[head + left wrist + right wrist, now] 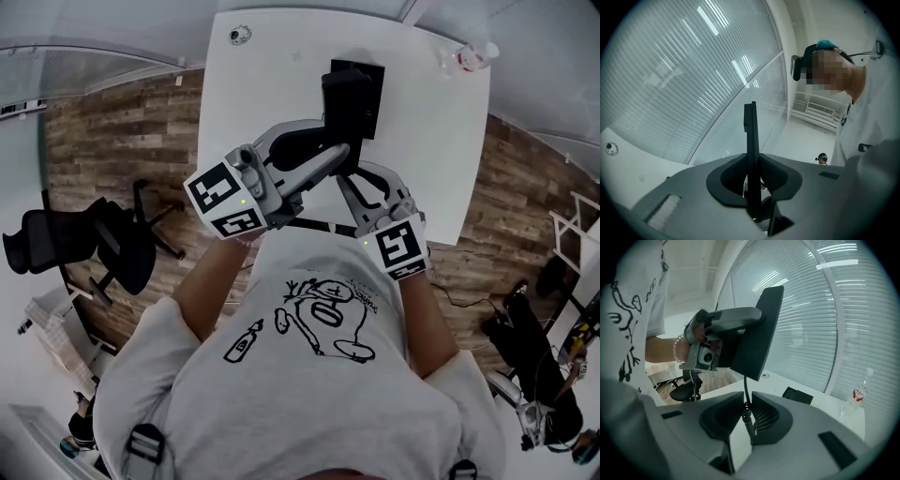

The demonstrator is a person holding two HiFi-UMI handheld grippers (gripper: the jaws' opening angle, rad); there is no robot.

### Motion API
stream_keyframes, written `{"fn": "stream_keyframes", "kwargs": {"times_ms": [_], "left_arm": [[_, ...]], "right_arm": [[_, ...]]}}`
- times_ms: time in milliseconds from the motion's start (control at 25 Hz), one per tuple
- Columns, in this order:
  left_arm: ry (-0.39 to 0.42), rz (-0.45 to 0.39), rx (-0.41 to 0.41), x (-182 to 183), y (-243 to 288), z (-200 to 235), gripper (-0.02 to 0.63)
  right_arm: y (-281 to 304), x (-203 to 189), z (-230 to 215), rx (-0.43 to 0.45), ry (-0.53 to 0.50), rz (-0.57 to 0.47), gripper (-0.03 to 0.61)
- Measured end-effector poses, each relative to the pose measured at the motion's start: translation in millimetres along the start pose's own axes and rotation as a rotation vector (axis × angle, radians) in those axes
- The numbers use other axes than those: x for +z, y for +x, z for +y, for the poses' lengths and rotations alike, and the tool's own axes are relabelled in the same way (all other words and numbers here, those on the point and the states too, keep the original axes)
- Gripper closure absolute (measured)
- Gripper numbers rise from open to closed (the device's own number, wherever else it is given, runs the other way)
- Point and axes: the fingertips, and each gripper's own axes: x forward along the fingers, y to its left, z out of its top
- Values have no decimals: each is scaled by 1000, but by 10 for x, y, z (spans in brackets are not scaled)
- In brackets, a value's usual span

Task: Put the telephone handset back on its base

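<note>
Bright, even daylight through the blinds [670, 84]; strong fisheye bending, dark vignetted corners.

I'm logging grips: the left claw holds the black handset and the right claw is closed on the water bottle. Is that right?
Not quite: the right gripper view shows the right claw closed on the coiled cord; the water bottle stands apart on the table. The left claw does hold the black handset.
</note>
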Motion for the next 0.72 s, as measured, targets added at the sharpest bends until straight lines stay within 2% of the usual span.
{"fn": "stream_keyframes", "kwargs": {"times_ms": [80,400,720], "left_arm": [[-31,7,-10,-91,0,71,540],[-178,77,-58,-563,39,420,540],[-285,138,-46,-1027,40,778,538]], "right_arm": [[1,-82,-12,-16,2,11,543],[11,-460,48,-12,40,90,554],[75,-662,66,-5,80,115,558]]}}
